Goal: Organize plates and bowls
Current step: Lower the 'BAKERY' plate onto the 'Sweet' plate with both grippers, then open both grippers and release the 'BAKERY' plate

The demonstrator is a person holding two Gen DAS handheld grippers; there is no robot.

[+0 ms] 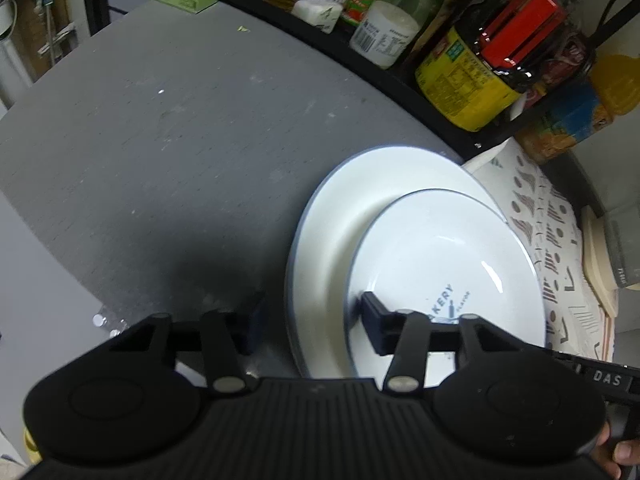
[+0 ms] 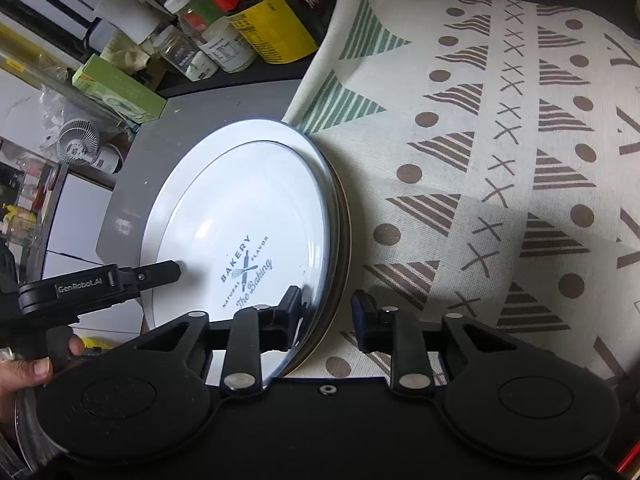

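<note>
Plates are already stacked: a smaller white plate printed with a bakery logo sits inside a larger white plate with a dark rim, the pair lying on the grey tabletop and, in the right wrist view, partly over the left edge of a patterned cloth.

The left gripper has its jaws apart, straddling the stack's near left rim, one pad over the table and one over the smaller plate; neither visibly presses on it. The right gripper is likewise released, its jaws spanning the stack's right edge with no clear contact.

Judging by this, the stacking step looks finished and both tools seem to be letting go. No bowls are visible, so that part may remain. A rack of jars and bottles stands at the far side.
</note>
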